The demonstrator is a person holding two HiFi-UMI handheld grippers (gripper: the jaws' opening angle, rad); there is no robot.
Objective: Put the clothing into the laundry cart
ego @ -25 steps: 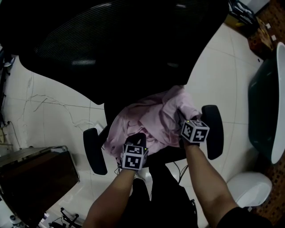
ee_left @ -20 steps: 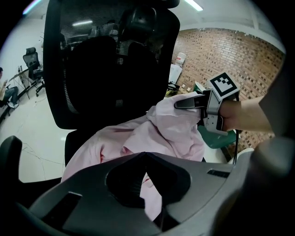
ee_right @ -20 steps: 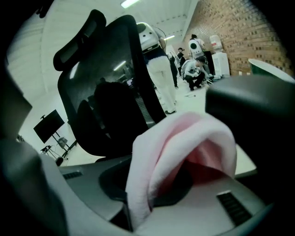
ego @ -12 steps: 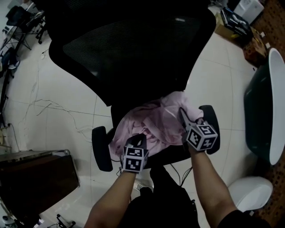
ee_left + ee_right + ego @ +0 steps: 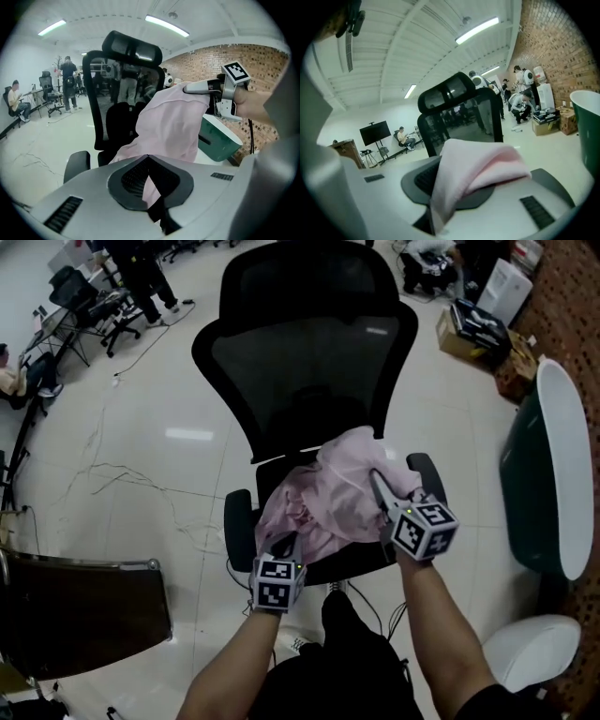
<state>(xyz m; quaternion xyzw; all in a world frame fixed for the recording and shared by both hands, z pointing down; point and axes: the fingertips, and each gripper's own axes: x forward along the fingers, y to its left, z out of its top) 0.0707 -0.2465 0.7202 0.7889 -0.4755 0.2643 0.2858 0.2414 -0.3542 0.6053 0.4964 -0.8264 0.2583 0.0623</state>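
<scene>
Clothing (image 5: 328, 493), pink, clamped in both my left gripper (image 5: 289, 547) and right gripper (image 5: 382, 501) jaws over the chair (image 5: 309, 362) seat; advise lifting both ends level, clearing armrests.

**Two hand-held grippers on uncovered forearms, facing the office chair**
Nearest the office chair (image 5: 309, 381), the left gripper (image 5: 289, 549) and right gripper (image 5: 380, 493) had pale grey shells, dark ribbed pads (image 5: 423, 178) and small slotted vents. Farther from the chair, each carried a white cube (image 5: 276, 583) printed with black square markers. The forearms wore no sleeves. A dark sleeve edge (image 5: 494, 699) showed at the right shoulder, farthest from the chair, above dark trousers (image 5: 347, 667).
</scene>
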